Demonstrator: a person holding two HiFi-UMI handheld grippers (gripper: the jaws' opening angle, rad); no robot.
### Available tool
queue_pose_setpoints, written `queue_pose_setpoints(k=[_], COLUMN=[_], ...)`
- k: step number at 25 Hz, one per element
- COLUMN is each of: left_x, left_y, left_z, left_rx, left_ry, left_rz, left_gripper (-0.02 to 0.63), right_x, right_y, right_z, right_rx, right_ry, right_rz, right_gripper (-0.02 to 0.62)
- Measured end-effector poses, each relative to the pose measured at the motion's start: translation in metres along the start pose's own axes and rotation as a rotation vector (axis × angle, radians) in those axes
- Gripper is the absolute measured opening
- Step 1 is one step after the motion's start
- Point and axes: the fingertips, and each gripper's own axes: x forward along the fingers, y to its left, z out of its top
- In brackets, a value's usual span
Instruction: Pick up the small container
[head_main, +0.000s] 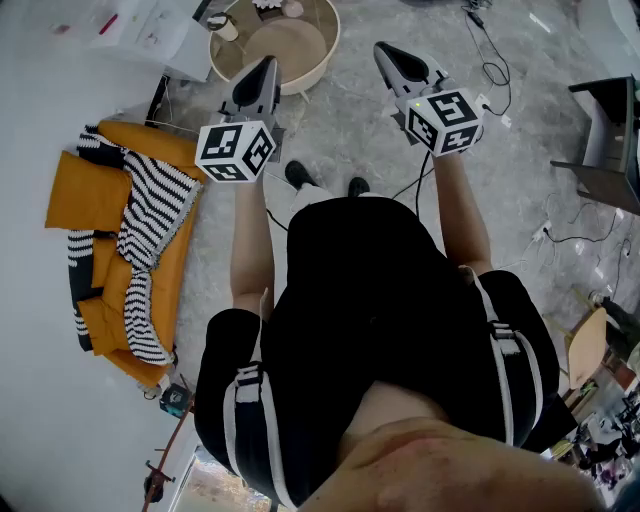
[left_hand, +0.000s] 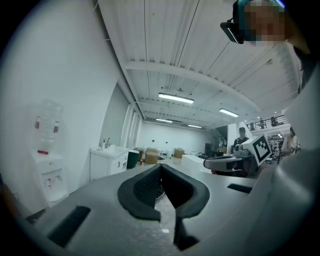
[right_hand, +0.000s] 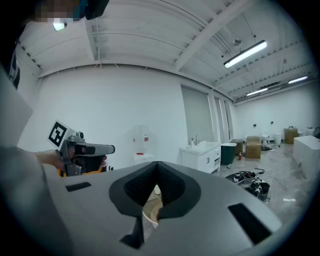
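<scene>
Closest in, the grey black-jawed left gripper (head_main: 266, 66) and its twin, the right gripper (head_main: 386, 52), each have their jaws pressed together on nothing, while just beyond their tips the small pale container (head_main: 229, 27) rests at the left edge of the round beige rimmed table (head_main: 328, 55).

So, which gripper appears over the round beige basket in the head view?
The left gripper: its tip overlaps the basket's rim; the right gripper is over bare floor.

A small pale container (head_main: 228, 28) sits on the round beige table (head_main: 326, 52) ahead; left, a striped blanket (head_main: 150, 215) lies on an orange couch (head_main: 75, 200).
</scene>
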Motion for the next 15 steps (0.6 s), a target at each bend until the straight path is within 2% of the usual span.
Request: queue_pose_setpoints(k=[11, 15], left_x=[0.006, 0.006], left_y=[-0.009, -0.016], left_z=[-0.008, -0.012], left_rx=[-0.008, -0.004], left_ry=[0.014, 0.027], left_rz=[-0.008, -0.010], left_gripper=[0.018, 0.018], right_x=[-0.002, -0.006], right_y=[-0.001, 0.000], right_z=[-0.005, -0.008], right_rx=[0.014, 0.051], right_ry=[-0.003, -0.014], right_rz=[0.027, 0.045], right_gripper=[0.003, 0.003])
